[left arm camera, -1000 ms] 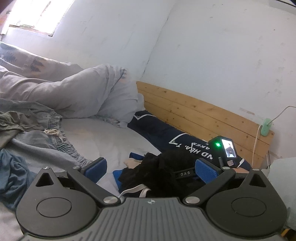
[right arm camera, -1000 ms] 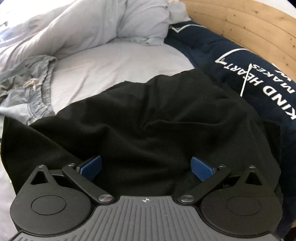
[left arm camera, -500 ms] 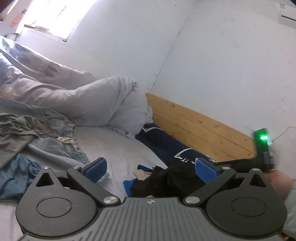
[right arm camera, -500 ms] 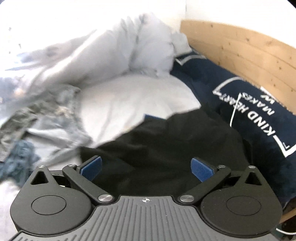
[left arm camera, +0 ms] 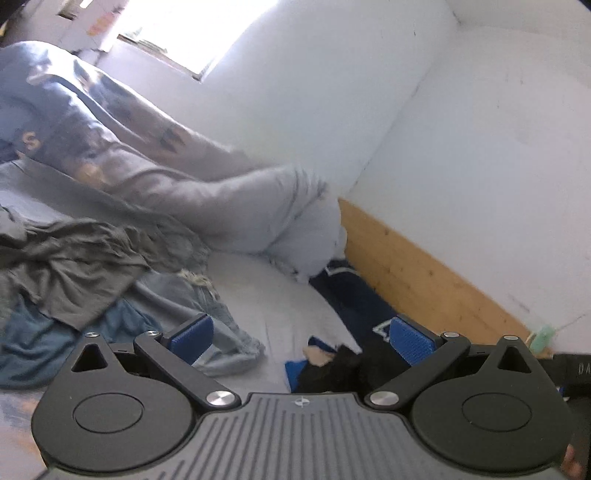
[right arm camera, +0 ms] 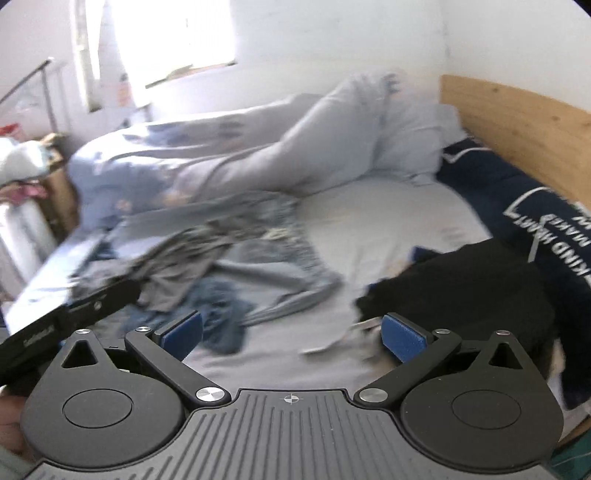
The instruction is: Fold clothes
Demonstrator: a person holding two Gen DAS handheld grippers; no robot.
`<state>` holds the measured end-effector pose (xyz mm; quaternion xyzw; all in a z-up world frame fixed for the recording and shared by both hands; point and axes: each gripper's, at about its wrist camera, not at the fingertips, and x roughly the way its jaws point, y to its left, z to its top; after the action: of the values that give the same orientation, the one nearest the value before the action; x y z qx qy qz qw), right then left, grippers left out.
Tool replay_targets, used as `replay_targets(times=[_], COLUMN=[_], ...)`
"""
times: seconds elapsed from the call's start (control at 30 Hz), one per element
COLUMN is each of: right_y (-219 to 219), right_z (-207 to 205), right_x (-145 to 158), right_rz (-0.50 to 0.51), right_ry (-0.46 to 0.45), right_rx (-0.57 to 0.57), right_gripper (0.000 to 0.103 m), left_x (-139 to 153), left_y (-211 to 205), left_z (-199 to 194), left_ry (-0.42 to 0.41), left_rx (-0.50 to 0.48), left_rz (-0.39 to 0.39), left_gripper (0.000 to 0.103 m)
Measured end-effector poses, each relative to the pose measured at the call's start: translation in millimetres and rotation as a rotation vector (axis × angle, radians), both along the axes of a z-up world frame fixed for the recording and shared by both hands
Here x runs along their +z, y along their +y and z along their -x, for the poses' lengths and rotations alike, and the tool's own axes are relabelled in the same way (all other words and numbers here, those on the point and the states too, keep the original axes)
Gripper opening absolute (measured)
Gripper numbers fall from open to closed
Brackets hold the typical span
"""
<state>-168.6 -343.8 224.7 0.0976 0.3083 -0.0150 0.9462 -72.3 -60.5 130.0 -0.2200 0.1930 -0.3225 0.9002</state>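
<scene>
- wooden headboard [right arm camera: 524, 122] stands along the white wall [left arm camera: 461, 140].
- navy pillow with white lettering [right arm camera: 535, 218] lies against the headboard.
- rumpled pale blue duvet [right arm camera: 229, 147] is heaped at the far side of the mattress sheet [right arm camera: 388, 221].
- bright window [right arm camera: 173, 33] above, overexposed.

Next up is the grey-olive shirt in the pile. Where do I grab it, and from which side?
Judging by its pose, pinch the raised, wrinkled edge of the grey-olive shirt, coming down from above with the open left gripper. It lies crumpled atop the blue garment, so a low sideways approach would likely catch both.
</scene>
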Motion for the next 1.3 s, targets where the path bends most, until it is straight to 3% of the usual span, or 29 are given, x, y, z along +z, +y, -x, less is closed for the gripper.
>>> replay_targets(times=[0.13, 0.27, 0.4, 0.47, 0.7, 0.8, 0.97, 1.07, 1.13, 1.3], right_y=[26, 44, 65, 76, 96, 89, 78, 82, 86, 89], right_z=[-22, -72, -114, -131, -181, -187, -192, -197, -197, -193], right_x=[-23, -85, -136, -155, -210, -222, -246, -262, -268, -270], right_rz=[-0.018, -0.046, -0.018, 0.007, 0.100, 0.092, 0.085, 0.119, 0.137, 0.152], right_ry=[0.028, 0.143, 0.158, 0.149, 0.105, 0.070, 0.043, 0.050, 0.034, 0.011], right_rx=[0.032, 0.015, 0.008, 0.003, 0.044, 0.022, -0.028, -0.016, -0.007, 0.009], right_gripper=[0.103, 0.103, 0.103, 0.103, 0.103, 0.103, 0.103, 0.103, 0.103, 0.103], left_x=[-3, -29, -66, -78, -108, -117, -133, -145, -152, -162], left_y=[23, 28, 21, 18, 12, 12, 1, 0, 0, -10], left_z=[3, -13, -41, -56, -101, -106, -105, -108, -112, -113], left_ry=[-0.004, 0.014, 0.059, 0.105, 0.227, 0.217, 0.177, 0.205, 0.223, 0.179], left_rx=[0.084, 0.241, 0.323, 0.330, 0.363, 0.382, 0.390, 0.401, 0.413, 0.440], left_rz=[-0.039, -0.242, -0.457, -0.507, -0.538, -0.545, -0.626, -0.642, -0.636, -0.685], left_gripper=[0.103, 0.103, 0.103, 0.103, 0.103, 0.103, 0.103, 0.103, 0.103, 0.103])
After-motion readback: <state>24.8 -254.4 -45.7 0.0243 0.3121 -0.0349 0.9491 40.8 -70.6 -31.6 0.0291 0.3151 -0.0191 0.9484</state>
